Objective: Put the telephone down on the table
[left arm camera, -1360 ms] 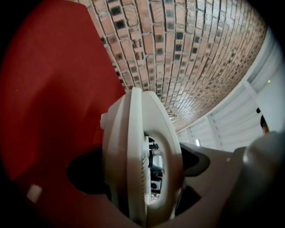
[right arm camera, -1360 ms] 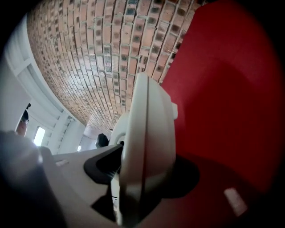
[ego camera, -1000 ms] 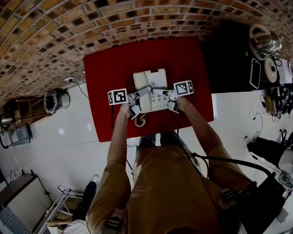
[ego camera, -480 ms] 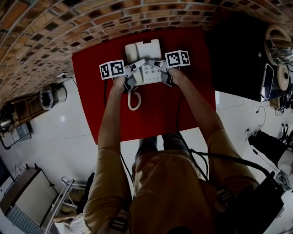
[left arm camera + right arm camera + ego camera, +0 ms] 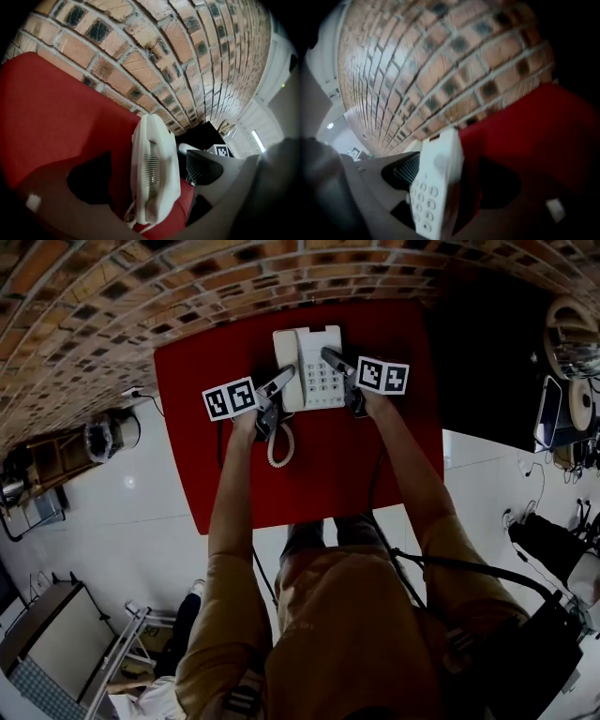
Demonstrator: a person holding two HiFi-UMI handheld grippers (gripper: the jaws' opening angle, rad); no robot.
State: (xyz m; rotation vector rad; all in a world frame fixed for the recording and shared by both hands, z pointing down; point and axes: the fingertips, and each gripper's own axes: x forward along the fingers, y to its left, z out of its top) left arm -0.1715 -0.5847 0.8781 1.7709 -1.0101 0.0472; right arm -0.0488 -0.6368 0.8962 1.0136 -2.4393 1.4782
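The white telephone (image 5: 309, 367) lies flat on the red table (image 5: 394, 456) near the far edge by the brick wall, its coiled cord (image 5: 279, 442) trailing toward me. My left gripper (image 5: 274, 399) sits at the phone's left side. In the left gripper view the handset side (image 5: 154, 173) stands between the pads (image 5: 91, 180), and red table shows in the gap. My right gripper (image 5: 344, 381) is at the phone's right side with its jaws opening. There the keypad side (image 5: 433, 187) is between the jaws, and the outer pad (image 5: 499, 187) stands apart from it.
The brick wall (image 5: 112, 296) runs just behind the table's far edge. A black surface (image 5: 478, 343) adjoins the table on the right, with a metal pot (image 5: 567, 329) and cables at its end. White floor with equipment (image 5: 103, 442) lies to the left.
The telephone went away from me toward the wall and now lies on the red table. Both grippers travelled with it, and the right gripper's jaws have spread off the phone's sides.
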